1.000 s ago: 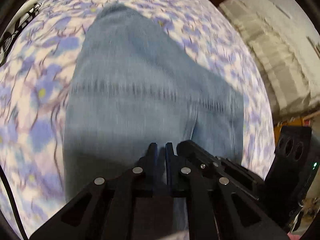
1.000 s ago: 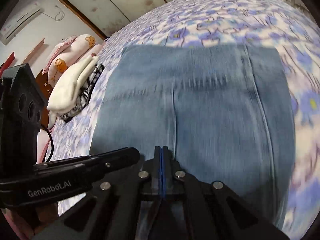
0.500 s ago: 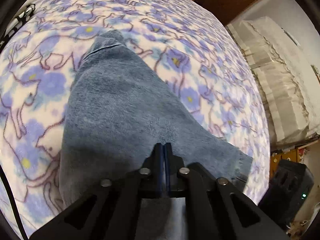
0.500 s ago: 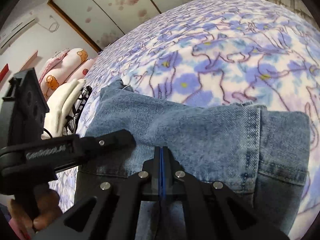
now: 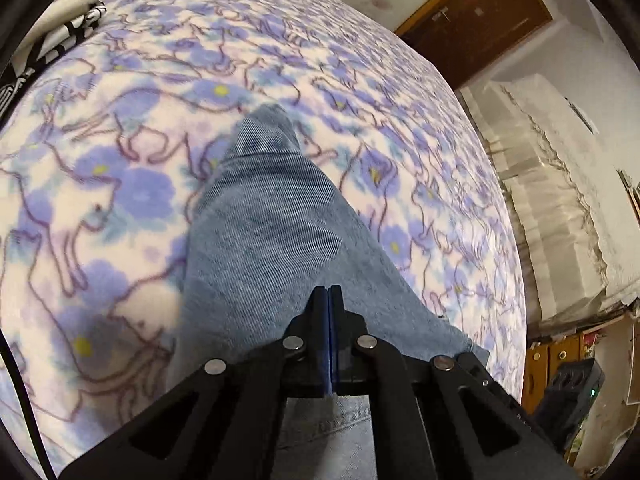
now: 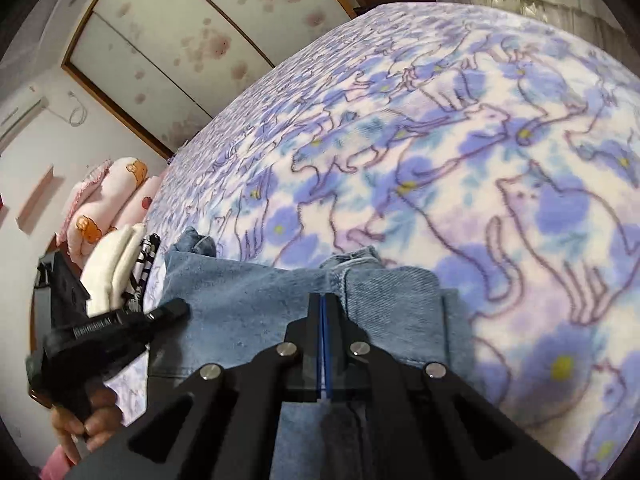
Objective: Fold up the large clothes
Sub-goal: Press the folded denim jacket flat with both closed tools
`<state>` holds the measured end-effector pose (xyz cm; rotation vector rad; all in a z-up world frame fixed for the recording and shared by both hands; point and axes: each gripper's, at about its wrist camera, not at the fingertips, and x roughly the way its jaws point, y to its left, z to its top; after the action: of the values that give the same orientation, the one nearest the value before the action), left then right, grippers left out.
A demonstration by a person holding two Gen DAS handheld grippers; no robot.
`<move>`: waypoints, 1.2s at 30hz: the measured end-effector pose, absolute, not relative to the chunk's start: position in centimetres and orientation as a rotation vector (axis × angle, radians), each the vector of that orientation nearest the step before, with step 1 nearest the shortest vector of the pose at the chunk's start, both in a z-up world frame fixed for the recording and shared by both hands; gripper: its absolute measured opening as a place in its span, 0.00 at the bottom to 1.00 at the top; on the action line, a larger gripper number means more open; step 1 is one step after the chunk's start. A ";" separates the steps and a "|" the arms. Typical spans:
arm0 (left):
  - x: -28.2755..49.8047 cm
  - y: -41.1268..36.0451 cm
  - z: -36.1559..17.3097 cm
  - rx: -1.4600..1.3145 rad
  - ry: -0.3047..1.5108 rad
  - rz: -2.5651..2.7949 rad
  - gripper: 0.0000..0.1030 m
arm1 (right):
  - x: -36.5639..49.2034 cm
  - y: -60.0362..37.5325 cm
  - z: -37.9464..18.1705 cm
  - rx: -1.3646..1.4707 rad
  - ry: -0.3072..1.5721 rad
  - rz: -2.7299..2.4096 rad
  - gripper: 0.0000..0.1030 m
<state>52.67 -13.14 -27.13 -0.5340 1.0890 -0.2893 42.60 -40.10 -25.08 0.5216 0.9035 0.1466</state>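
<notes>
A pair of light blue jeans [image 5: 272,240] lies on a bed with a purple flower-and-cat blanket [image 5: 120,184]. My left gripper [image 5: 329,291] is shut, and the denim runs up into its closed fingers as a raised ridge. In the right wrist view the jeans [image 6: 248,304] are bunched in folds. My right gripper [image 6: 322,297] is shut on the denim near a thick seam. The left gripper [image 6: 176,309] shows at the left of that view, over the jeans' left edge, held by a hand [image 6: 80,428].
A pile of folded clothes, white and black-and-white striped [image 6: 120,268], sits at the bed's left side, with pink pillows [image 6: 108,200] behind it. Sliding wardrobe doors [image 6: 180,40] stand beyond the bed. A brown door [image 5: 480,12] and pale curtains [image 5: 560,200] are at the right.
Both grippers have pulled back with the denim. The jeans now cover much less of the blanket and lie bunched near the fingers. The left jaws' small gap has shut.
</notes>
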 end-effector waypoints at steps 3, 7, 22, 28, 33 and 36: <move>52.7 -12.9 -27.0 -0.528 1.090 -0.284 0.01 | 42.1 -40.3 -24.6 0.505 0.889 0.088 0.00; 52.6 -12.8 -26.9 -0.522 1.086 -0.279 0.01 | 40.9 -42.8 -25.0 0.573 0.893 0.013 0.00; 53.4 -9.5 -26.8 -0.490 1.092 -0.166 0.01 | 41.1 -43.4 -26.6 0.577 0.943 0.016 0.00; 53.9 -9.5 -28.0 -0.506 1.104 -0.160 0.01 | 41.3 -43.5 -27.4 0.592 0.966 0.012 0.00; 54.7 -10.2 -28.9 -0.436 1.113 -0.150 0.01 | 41.4 -43.8 -28.2 0.630 0.982 0.009 0.00; 55.5 -10.0 -29.7 -0.449 1.128 -0.152 0.01 | 41.7 -44.0 -28.5 0.646 0.993 0.007 0.00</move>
<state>55.50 -10.02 -29.70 -0.4488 1.1278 -0.1518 41.67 -44.00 -28.53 0.6457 0.9931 0.0073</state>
